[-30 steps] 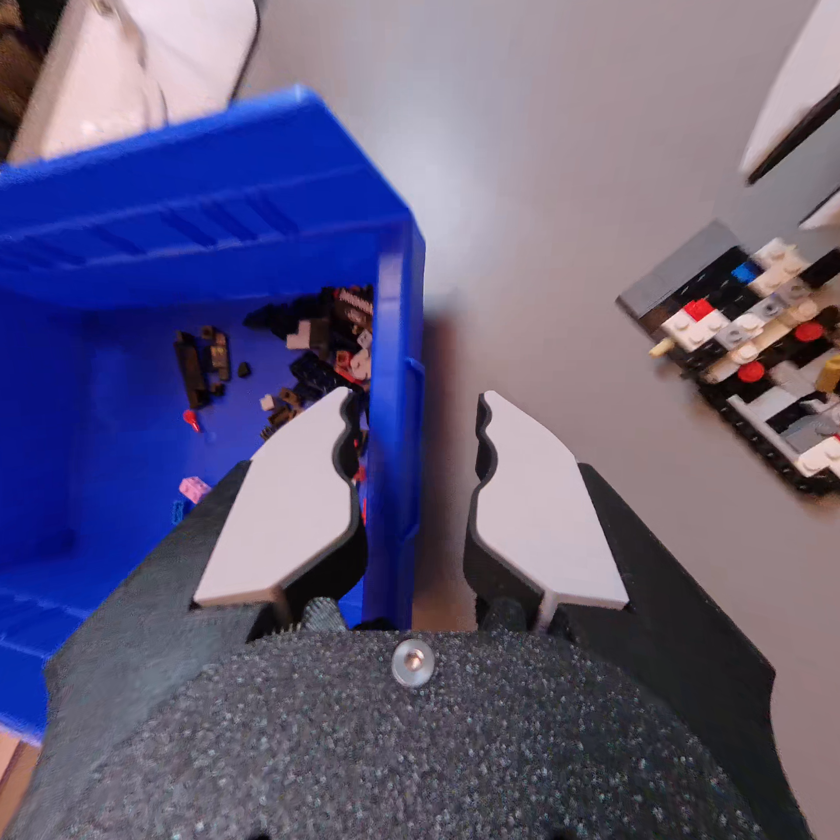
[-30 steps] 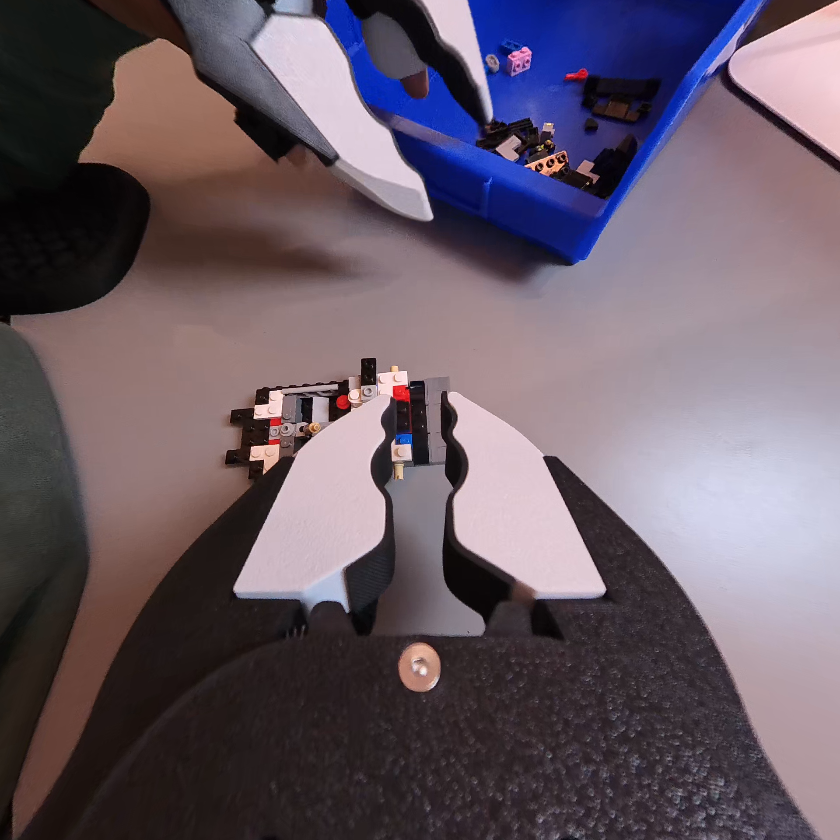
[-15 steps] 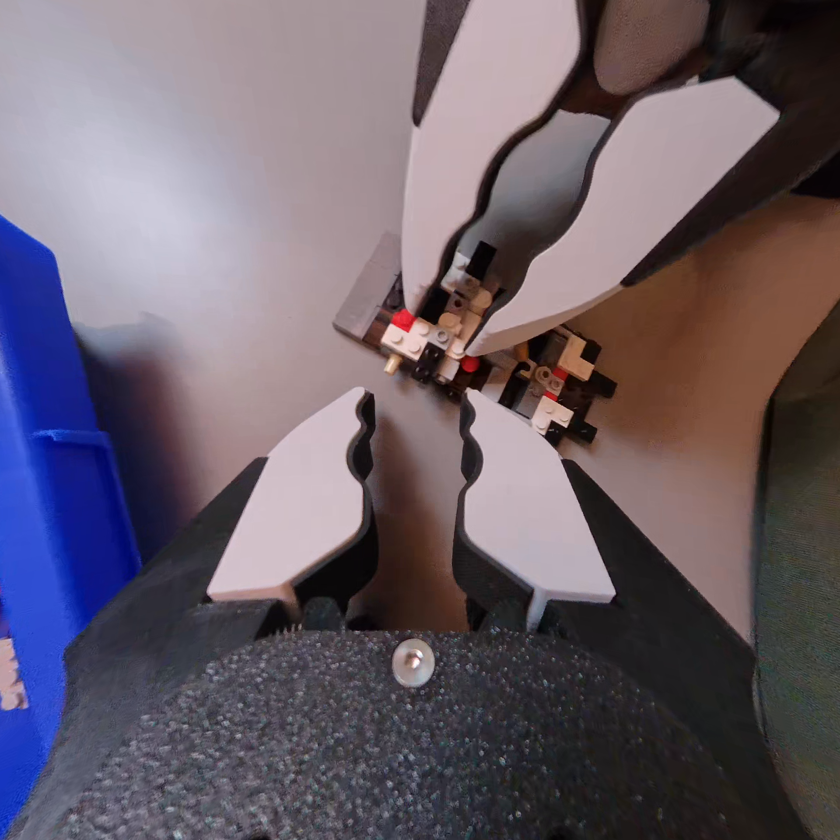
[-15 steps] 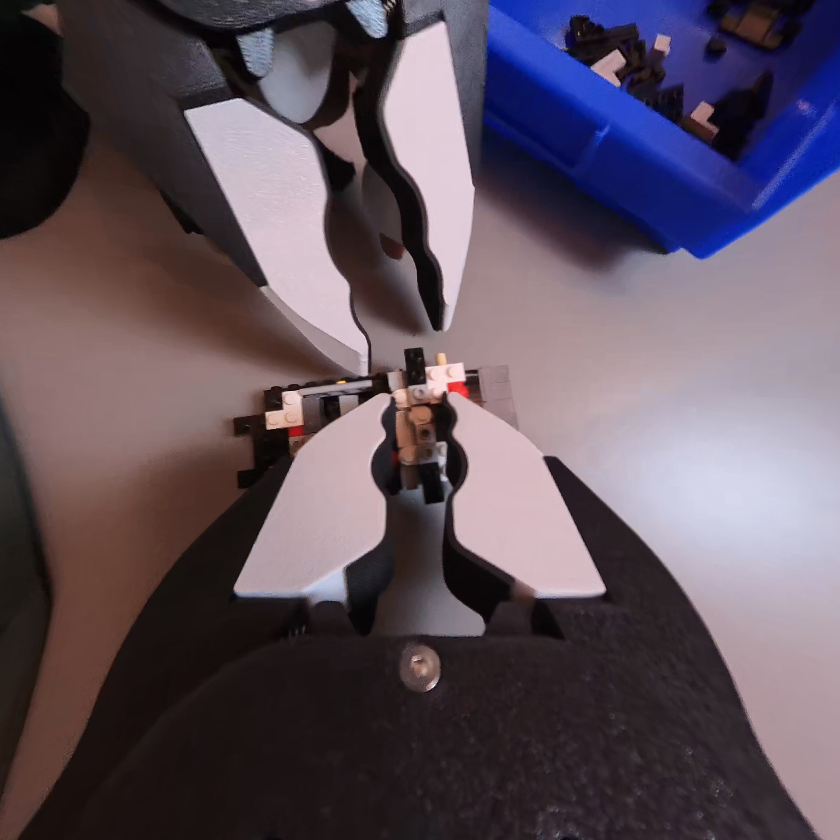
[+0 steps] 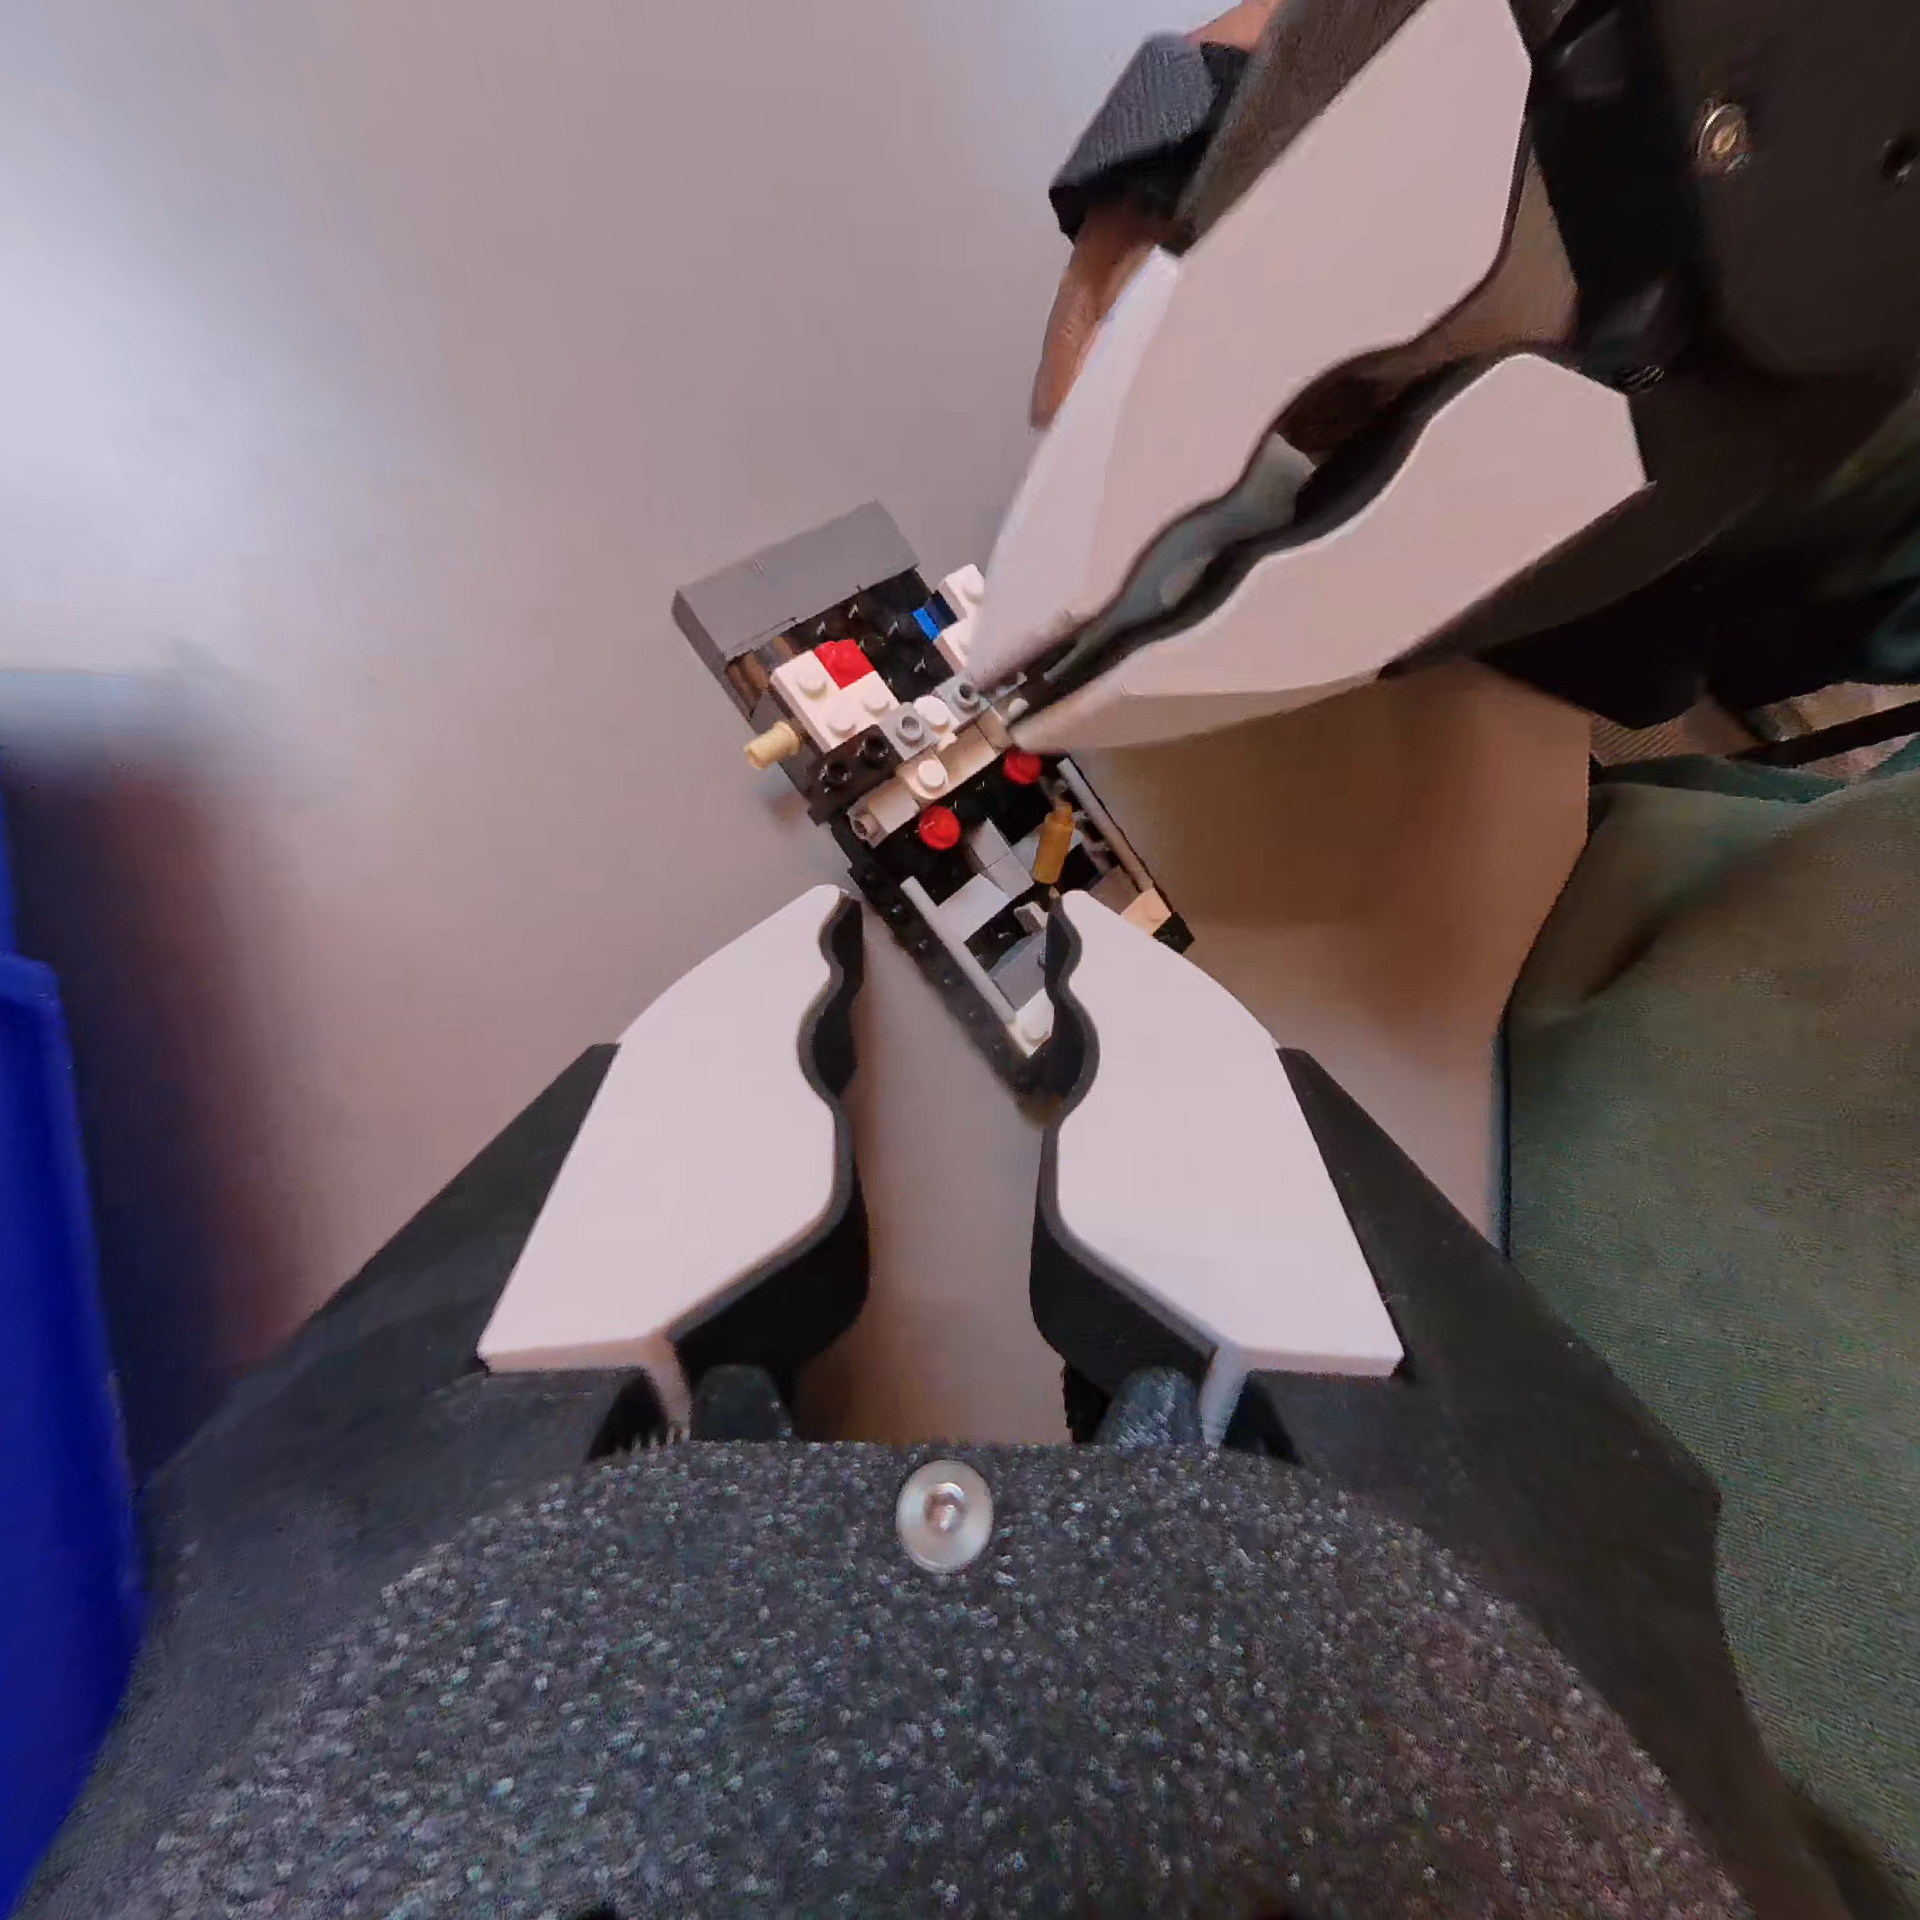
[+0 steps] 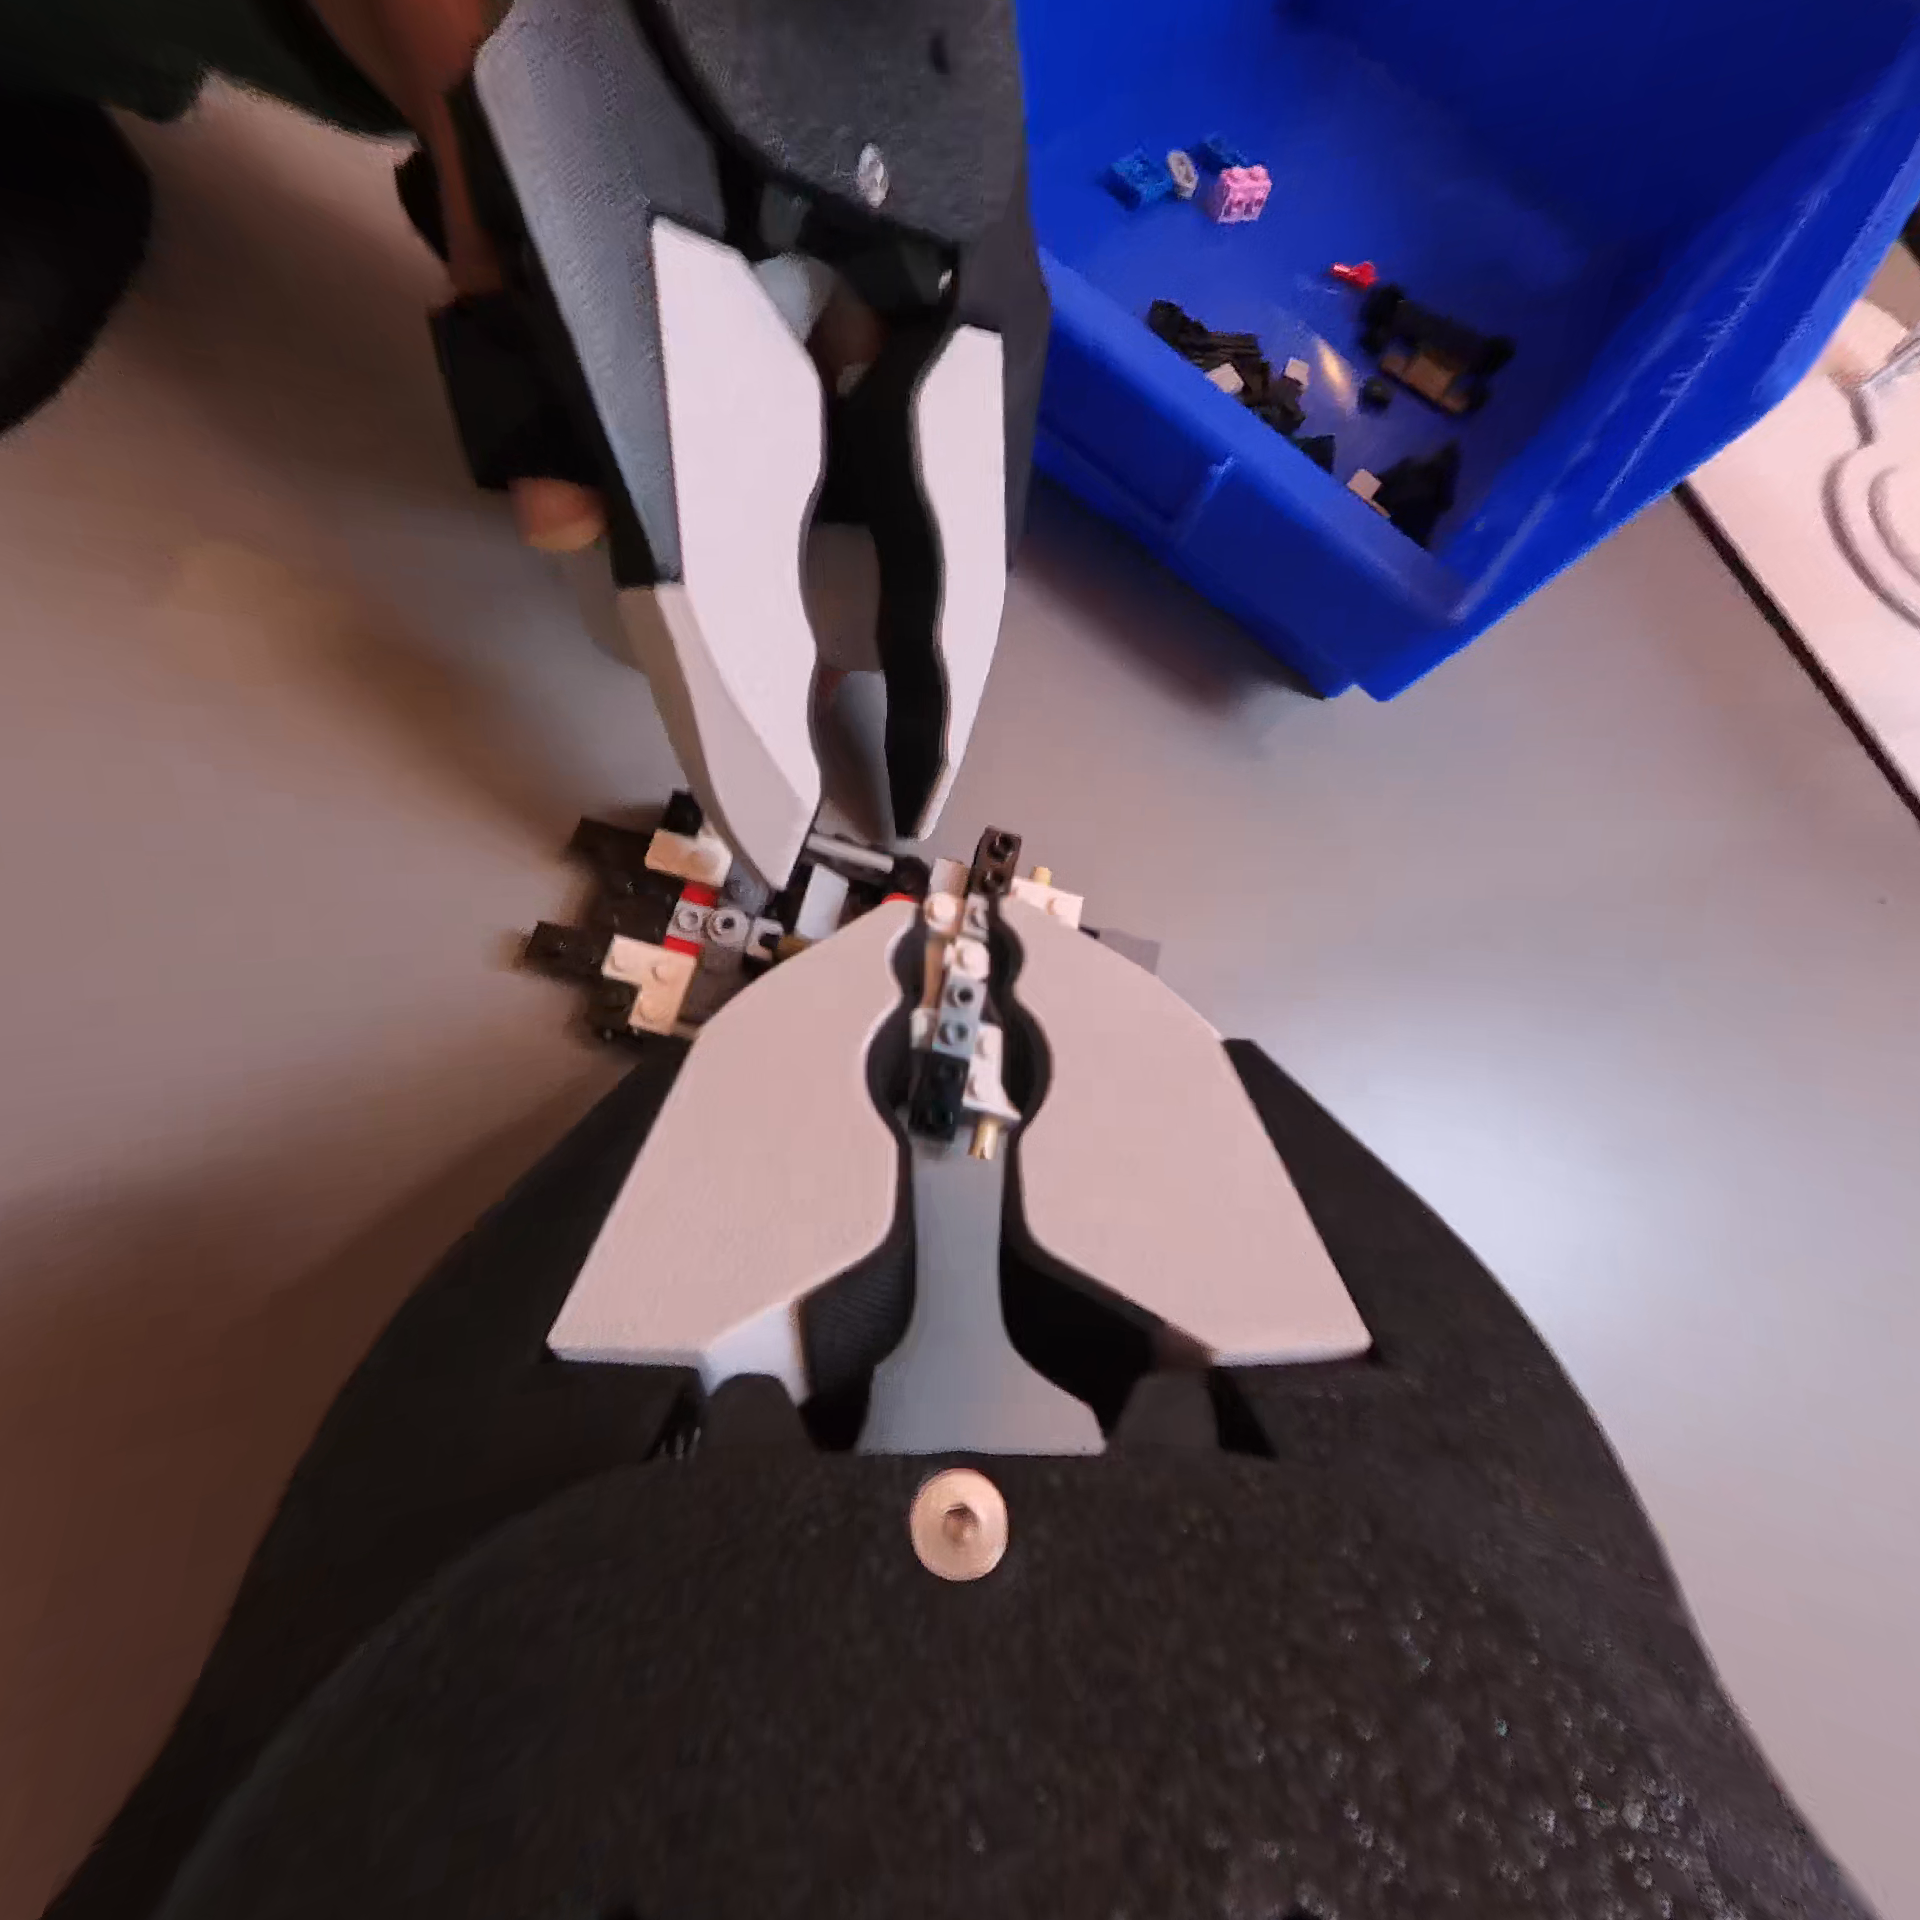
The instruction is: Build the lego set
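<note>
Two tongs on one brick model (image 5: 935,790): right tongs (image 6: 961,914) clamped on it, left tongs (image 5: 951,914) parted around its end.

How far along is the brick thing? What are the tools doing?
Done: loose pieces lie in the blue bin. In hand: the right tool is shut on a grey-and-white strip of the flat brick model; the open left tool straddles its other end. Left: most of the model, in one piece.
</note>
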`<state>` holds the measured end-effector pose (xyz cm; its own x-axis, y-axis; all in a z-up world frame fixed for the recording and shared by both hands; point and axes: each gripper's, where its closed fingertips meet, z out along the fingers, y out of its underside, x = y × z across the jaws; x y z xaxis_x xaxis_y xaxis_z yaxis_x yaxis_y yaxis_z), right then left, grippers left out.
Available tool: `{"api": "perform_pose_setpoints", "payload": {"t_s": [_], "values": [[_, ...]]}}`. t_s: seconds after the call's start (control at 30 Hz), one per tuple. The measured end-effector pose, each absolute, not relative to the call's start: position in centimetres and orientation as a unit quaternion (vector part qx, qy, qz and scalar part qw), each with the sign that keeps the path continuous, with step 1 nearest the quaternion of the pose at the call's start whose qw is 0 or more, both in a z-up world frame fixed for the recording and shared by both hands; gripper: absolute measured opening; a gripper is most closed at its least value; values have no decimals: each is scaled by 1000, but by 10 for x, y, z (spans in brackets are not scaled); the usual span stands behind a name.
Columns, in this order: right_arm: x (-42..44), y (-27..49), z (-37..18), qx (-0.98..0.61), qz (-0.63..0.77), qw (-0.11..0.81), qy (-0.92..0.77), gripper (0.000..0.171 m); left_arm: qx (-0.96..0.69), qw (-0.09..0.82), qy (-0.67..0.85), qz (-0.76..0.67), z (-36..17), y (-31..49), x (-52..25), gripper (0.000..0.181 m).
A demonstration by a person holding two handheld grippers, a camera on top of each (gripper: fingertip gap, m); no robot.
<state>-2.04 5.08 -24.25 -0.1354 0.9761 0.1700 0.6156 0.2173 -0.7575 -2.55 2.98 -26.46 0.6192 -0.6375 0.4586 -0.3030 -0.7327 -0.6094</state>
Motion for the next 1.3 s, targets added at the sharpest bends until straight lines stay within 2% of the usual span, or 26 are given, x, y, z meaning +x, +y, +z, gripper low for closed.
{"api": "perform_pose_setpoints", "payload": {"t_s": [0.03, 0.13, 0.33, 0.43, 0.53, 0.63, 0.73, 0.8, 1.03, 1.3], "values": [[-24, 50, -240, -576, 280, 325, -696, 15, -865, 245, 273, -343, -265, 30, -25, 32], [-32, 54, -248, -611, 276, 283, -686, 21, -865, 244, 280, -336, -266, 29, -22, 31], [-36, 57, -259, -617, 254, 270, -694, 8, -864, 248, 288, -331, -266, 28, -22, 32], [-35, 57, -254, -579, 241, 316, -712, 8, -863, 259, 281, -332, -265, 32, -24, 33], [-32, 53, -235, -521, 258, 390, -714, 7, -857, 275, 256, -352, -260, 37, -22, 42], [-27, 49, -202, -444, 245, 503, -700, 7, -835, 295, 226, -406, -247, 42, -11, 51], [-26, 38, -187, -416, 252, 547, -681, 7, -804, 334, 238, -431, -232, 44, 5, 42], [-24, 39, -183, -413, 248, 559, -675, 7, -794, 372, 269, -397, -228, 47, 10, 31], [-8, 43, -154, -430, 352, 508, -658, 11, -783, 411, 342, -318, -221, 45, 8, 28], [2, 29, -166, -390, 300, 475, -730, 11, -775, 402, 410, -264, -226, 33, 22, 26]]}}
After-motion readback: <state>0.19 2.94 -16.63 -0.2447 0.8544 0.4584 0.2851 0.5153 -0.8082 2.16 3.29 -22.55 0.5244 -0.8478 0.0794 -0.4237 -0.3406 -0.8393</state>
